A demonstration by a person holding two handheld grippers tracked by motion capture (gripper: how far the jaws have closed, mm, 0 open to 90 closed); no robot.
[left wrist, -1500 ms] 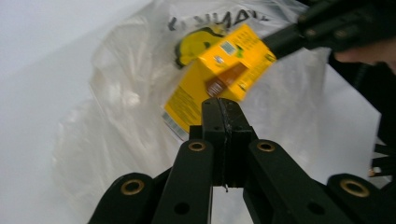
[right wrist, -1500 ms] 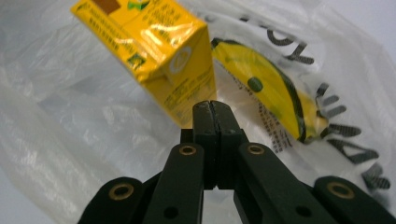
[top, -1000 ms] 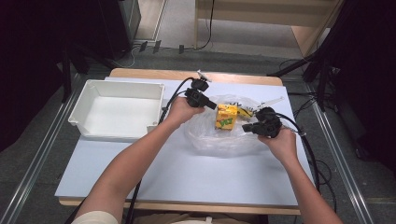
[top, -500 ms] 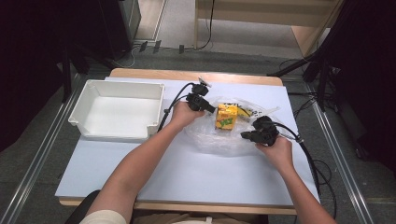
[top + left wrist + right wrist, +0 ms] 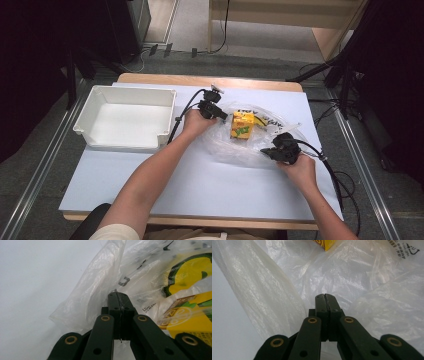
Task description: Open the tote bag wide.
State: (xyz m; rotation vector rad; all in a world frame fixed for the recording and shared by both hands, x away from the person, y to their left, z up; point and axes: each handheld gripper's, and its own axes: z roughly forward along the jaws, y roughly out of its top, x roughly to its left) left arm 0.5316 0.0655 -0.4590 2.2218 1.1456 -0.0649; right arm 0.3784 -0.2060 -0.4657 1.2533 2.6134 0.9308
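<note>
A clear plastic bag (image 5: 248, 150) lies crumpled on the pale blue table, with a yellow drink carton (image 5: 242, 125) and a yellow printed packet (image 5: 259, 120) inside it. My left gripper (image 5: 223, 116) is at the bag's left edge, its jaws shut with a sliver of film pinched between them. In the left gripper view the gripper (image 5: 117, 297) has the bag (image 5: 97, 287) bunched around it and the carton (image 5: 192, 317) to its right. My right gripper (image 5: 266, 150) is at the bag's near right edge. In the right gripper view the gripper (image 5: 324, 297) is shut in the film (image 5: 362, 277).
An empty white tray (image 5: 125, 91) stands at the left of the table (image 5: 200, 195). Black cables trail from both grippers, one curling past the tray's right wall (image 5: 180, 117), one off the right edge (image 5: 332, 175). Dark stands flank the table.
Both hands have sunk toward the table and the bag has come down with them, now lying flatter. The right hand has also drawn nearer to the person.
</note>
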